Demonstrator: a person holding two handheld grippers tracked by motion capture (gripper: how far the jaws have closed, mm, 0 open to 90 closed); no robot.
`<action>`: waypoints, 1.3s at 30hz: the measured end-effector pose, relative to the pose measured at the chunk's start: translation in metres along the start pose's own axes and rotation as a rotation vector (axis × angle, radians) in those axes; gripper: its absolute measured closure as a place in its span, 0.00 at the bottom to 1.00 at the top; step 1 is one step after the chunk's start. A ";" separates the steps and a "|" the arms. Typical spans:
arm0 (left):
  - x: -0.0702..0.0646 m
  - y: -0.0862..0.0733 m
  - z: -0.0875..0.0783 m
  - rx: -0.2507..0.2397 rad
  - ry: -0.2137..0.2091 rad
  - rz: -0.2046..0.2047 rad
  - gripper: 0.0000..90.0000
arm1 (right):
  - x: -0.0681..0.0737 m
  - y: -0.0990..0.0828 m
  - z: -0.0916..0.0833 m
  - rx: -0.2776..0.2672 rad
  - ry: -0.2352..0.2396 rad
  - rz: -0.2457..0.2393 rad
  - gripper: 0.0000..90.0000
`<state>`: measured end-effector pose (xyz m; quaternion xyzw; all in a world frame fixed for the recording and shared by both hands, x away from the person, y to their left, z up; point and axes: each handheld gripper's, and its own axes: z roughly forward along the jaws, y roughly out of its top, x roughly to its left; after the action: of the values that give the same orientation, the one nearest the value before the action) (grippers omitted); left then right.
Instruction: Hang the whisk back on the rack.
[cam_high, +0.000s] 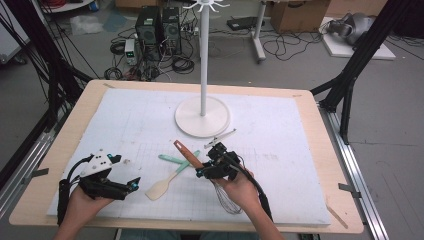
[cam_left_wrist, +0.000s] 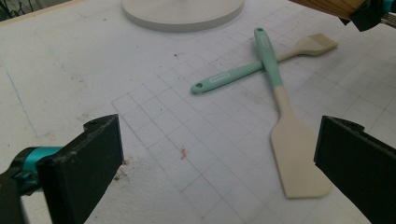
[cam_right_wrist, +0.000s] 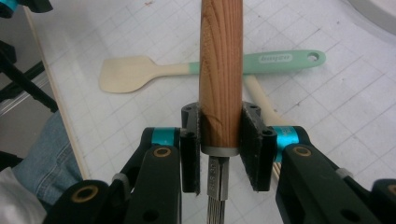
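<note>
The right gripper (cam_right_wrist: 219, 135) is clamped on the wooden handle of the whisk (cam_right_wrist: 221, 70). The left gripper (cam_left_wrist: 217, 158), at the near left, has its fingers wide apart over the mat (cam_left_wrist: 70, 60).

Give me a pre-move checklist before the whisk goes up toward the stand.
1. Right gripper clamped on the whisk handle: ok.
2. Grip sits low on the handle, by the metal collar: ok.
3. Whisk wires clear of the mat: cannot tell.
4. Left gripper open and off the tools: ok.
5. Spatula and brush, crossed on the mat, apart from the whisk: ok.
6. Stand upright, base flat: ok.
</note>
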<state>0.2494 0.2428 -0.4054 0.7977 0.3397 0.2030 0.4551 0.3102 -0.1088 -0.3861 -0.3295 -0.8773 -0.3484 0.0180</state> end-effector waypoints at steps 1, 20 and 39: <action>0.000 0.000 0.000 0.000 0.000 0.001 0.02 | 0.001 0.000 -0.001 0.002 0.010 -0.011 0.79; 0.000 0.001 0.000 -0.010 -0.005 -0.008 0.02 | 0.005 0.004 -0.024 -0.033 0.055 -0.087 0.79; -0.009 0.033 0.006 -0.033 -0.109 0.010 0.04 | 0.002 0.008 -0.044 -0.143 0.075 -0.132 0.79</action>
<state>0.2586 0.2206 -0.3799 0.8016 0.3071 0.1670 0.4851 0.3046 -0.1305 -0.3475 -0.2579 -0.8687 -0.4228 0.0044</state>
